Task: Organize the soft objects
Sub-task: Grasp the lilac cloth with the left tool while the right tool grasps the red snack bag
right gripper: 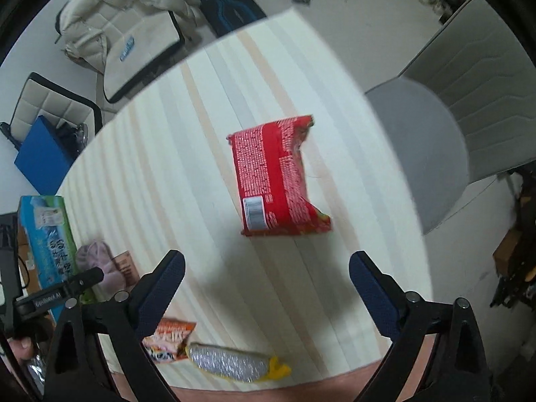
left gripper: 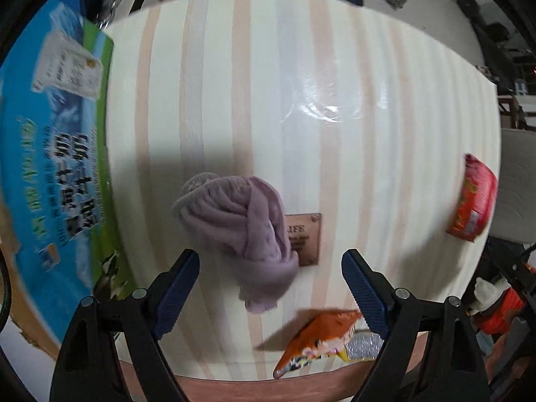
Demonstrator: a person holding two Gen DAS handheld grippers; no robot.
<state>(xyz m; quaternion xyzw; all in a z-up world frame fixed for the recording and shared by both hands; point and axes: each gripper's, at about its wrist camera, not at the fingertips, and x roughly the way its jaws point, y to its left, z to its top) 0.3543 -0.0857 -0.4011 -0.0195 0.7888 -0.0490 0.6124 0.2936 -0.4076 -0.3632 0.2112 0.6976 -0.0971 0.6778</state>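
Note:
A bunched purple cloth [left gripper: 239,234] lies on the striped table [left gripper: 351,100], just ahead of my open, empty left gripper [left gripper: 270,278]; it also shows small in the right wrist view [right gripper: 97,263]. A red snack packet [right gripper: 276,176] lies flat mid-table, ahead of my open, empty right gripper [right gripper: 266,279]; it also shows in the left wrist view [left gripper: 474,199] at the table's right edge. An orange packet [left gripper: 318,338] and a silver-and-yellow scouring sponge [right gripper: 231,363] lie near the front edge.
A blue-green carton [left gripper: 57,154] lies along the table's left side. A copper label plate [left gripper: 306,238] sits beside the cloth. A grey chair [right gripper: 445,134] stands to the right, and a chair with a beige jacket [right gripper: 124,10] behind.

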